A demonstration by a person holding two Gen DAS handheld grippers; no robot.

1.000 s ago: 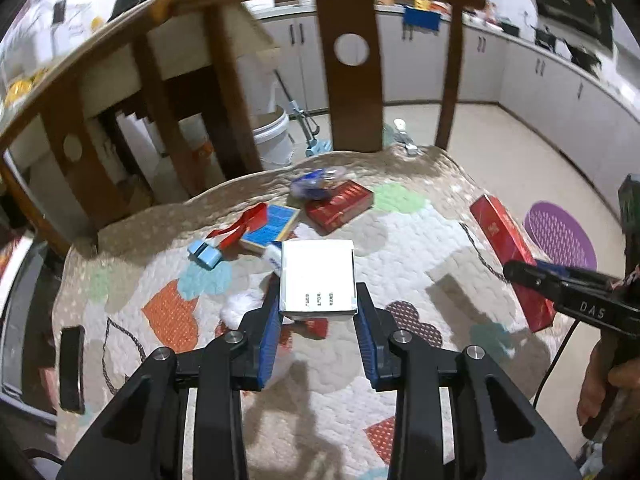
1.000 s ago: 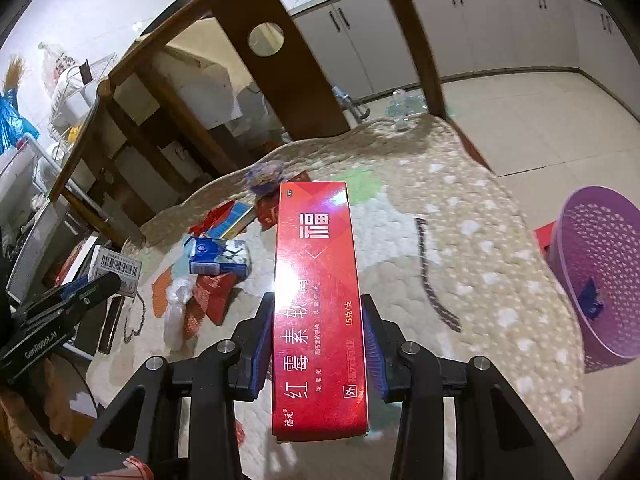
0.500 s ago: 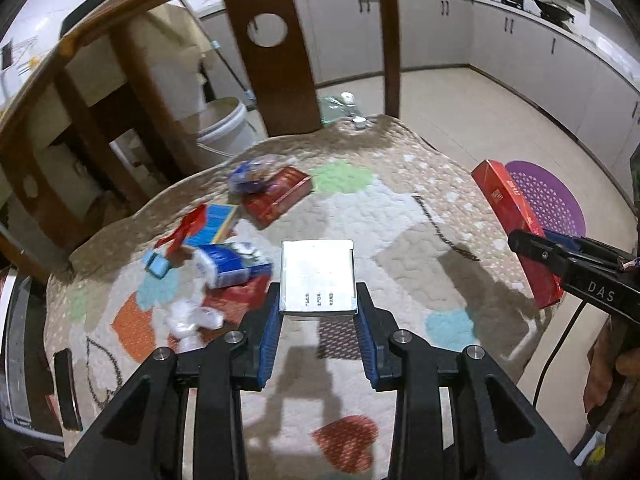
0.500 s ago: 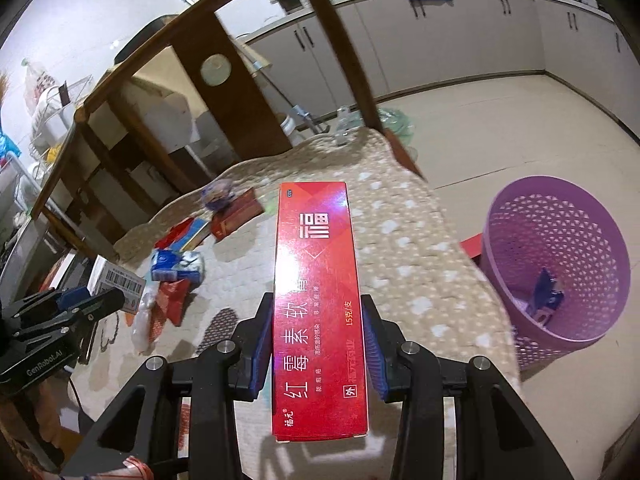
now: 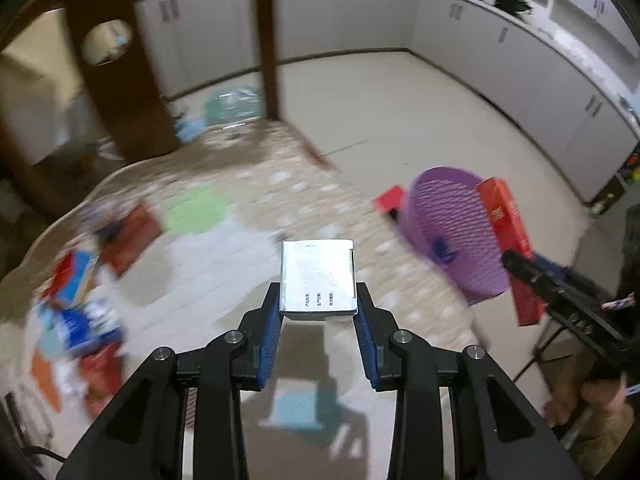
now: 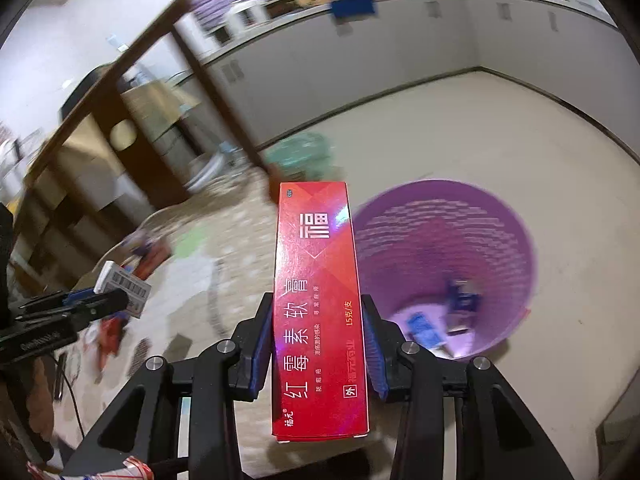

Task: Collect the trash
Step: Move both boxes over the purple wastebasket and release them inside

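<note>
My left gripper [image 5: 318,314] is shut on a small silver-white box [image 5: 318,278], held above the quilted table cover [image 5: 240,248]. The right gripper [image 6: 318,322] is shut on a long red carton [image 6: 318,304] with white Chinese lettering, carried beside a purple mesh basket [image 6: 440,264] standing on the floor. In the left wrist view the same purple mesh basket [image 5: 452,236] shows beyond the table's right edge, with the red carton [image 5: 508,240] and the right gripper's black finger [image 5: 560,296] in front of it. Small blue pieces of trash [image 6: 440,320] lie inside the basket.
Several red and blue wrappers [image 5: 84,288] lie blurred on the table's left side. A wooden chair back [image 5: 120,76] rises behind the table. Grey kitchen cabinets [image 5: 520,64] line the far wall across bare floor [image 5: 400,112]. A red piece [image 5: 388,200] lies by the basket.
Both grippers have swung to the right with their boxes, away from the trash pile. The purple basket has come close, now just beside the red carton.
</note>
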